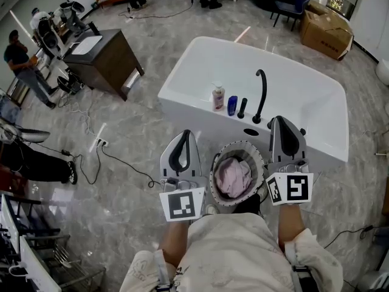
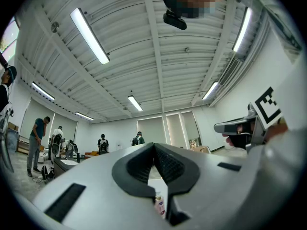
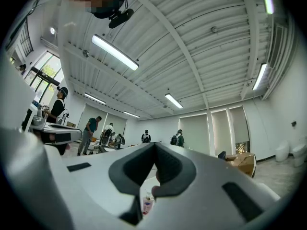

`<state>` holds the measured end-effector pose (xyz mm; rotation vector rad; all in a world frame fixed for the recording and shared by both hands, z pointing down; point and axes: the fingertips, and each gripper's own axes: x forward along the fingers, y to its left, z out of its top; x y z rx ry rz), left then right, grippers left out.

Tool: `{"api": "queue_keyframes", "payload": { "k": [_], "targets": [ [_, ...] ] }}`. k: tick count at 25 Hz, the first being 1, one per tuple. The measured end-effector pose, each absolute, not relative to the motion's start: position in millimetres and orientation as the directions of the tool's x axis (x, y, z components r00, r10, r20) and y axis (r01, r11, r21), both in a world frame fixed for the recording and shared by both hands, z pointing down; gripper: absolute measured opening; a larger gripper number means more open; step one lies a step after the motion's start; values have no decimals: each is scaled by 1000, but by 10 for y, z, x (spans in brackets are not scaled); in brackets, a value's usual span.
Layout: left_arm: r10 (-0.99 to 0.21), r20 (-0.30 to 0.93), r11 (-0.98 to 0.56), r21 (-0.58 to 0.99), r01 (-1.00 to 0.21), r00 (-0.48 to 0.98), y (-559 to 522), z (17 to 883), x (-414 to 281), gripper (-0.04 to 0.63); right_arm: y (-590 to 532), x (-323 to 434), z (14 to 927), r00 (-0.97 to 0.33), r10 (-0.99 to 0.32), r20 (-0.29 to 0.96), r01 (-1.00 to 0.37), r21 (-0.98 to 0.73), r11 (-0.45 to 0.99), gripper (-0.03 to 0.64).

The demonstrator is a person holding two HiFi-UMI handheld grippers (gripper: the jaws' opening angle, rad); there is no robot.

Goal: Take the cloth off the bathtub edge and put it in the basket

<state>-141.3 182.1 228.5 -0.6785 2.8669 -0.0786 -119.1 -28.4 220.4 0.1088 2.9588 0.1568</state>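
left hand-held gripper (image 1: 185, 136) jaws together, empty | right hand-held gripper (image 1: 281, 123) closed too, empty | pink cloth (image 1: 234, 176) already in basket (image 1: 214, 170) | looks done imo, just back off without clipping its rim

Crumpled pink cloth (image 1: 234, 176) in basket (image 1: 242, 146) beside bathtub (image 1: 182, 72)

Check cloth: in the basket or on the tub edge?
In the basket. The pink cloth lies bunched inside the basket's rim; none shows on the bathtub edge.
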Motion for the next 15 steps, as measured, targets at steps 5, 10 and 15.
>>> {"api": "queue_keyframes", "payload": {
  "k": [5, 10, 15],
  "targets": [
    [-441, -176, 897, -102, -429, -880, 1877, 2298, -1399, 3, -240, -1207, 2213, -982, 91, -163, 74, 107, 991, -11],
    [-434, -167, 901, -95, -423, -885, 1906, 2312, -1390, 3, -191, -1219, 2220, -981, 103, -163, 86, 110, 990, -11],
    [-430, -174, 903, -89, -421, -886, 1931, 2316, -1383, 3, -156, -1236, 2223, -980, 110, -163, 93, 110, 990, -11]
  ]
}}
